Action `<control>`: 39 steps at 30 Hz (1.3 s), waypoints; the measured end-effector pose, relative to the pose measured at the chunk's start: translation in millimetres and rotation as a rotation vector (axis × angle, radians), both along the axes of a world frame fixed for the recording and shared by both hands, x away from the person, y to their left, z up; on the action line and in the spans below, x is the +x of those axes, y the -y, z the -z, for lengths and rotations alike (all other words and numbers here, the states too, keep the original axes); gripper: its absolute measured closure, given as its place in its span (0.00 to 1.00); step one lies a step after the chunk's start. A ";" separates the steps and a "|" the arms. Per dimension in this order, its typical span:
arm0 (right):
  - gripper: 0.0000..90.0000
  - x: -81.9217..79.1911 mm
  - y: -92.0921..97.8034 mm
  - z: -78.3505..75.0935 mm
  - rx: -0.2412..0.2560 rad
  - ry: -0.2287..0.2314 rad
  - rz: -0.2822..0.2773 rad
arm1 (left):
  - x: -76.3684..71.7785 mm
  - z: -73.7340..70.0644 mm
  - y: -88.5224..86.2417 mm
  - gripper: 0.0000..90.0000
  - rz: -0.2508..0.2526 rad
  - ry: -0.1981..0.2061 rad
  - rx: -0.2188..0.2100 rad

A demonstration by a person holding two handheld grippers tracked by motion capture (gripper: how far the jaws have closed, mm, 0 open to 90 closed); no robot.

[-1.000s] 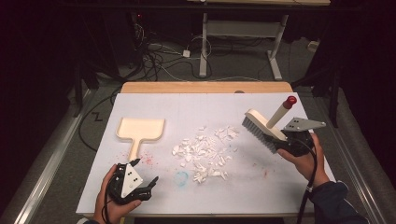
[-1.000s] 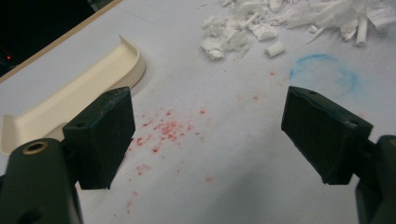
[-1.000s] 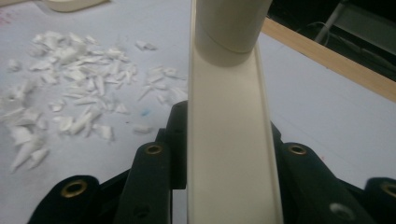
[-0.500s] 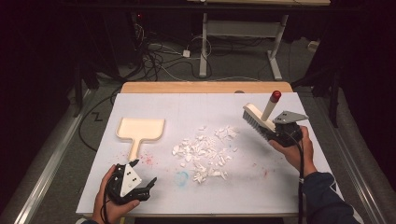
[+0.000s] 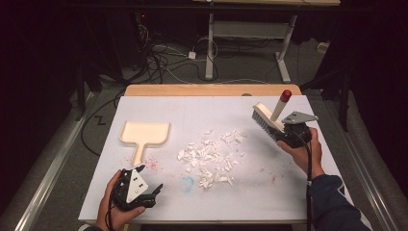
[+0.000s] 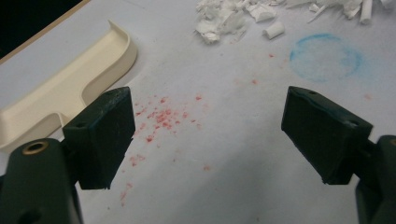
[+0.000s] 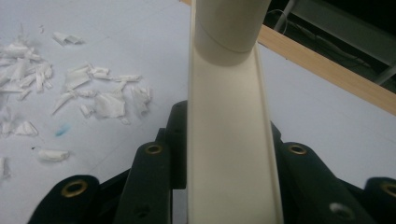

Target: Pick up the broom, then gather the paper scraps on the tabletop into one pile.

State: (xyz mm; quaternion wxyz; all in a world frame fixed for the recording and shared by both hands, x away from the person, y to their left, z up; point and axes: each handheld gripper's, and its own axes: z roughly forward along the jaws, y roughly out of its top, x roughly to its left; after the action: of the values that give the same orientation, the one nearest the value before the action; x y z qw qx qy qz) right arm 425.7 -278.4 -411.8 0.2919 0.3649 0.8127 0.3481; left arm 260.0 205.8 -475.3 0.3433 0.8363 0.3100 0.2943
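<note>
The right gripper (image 5: 288, 134) is clamped on the handle of a cream brush (image 5: 267, 118), held up off the worktop near its right edge, bristles toward the paper scraps (image 5: 210, 157) mid-worktop. The left gripper (image 5: 144, 192), jaws wide apart and empty, hovers near the front edge, just short of the dustpan (image 5: 143, 134) at the left.

To sweep well, I would lower the bristles flat behind the pile and draw them toward the dustpan in short, light strokes, with the left gripper steadying its handle.

No readable writing anywhere.
</note>
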 end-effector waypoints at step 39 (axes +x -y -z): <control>0.77 21.5 -62.5 30.5 -0.156 -0.065 -0.098 | 0.6 2.7 3.9 0.18 0.029 -0.021 0.027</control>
State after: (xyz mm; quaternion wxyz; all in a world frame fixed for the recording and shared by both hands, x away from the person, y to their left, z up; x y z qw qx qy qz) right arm 447.2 -215.9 -442.4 0.2754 0.3120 0.8633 0.2856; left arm 260.6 201.9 -478.0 0.3330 0.8483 0.2975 0.2847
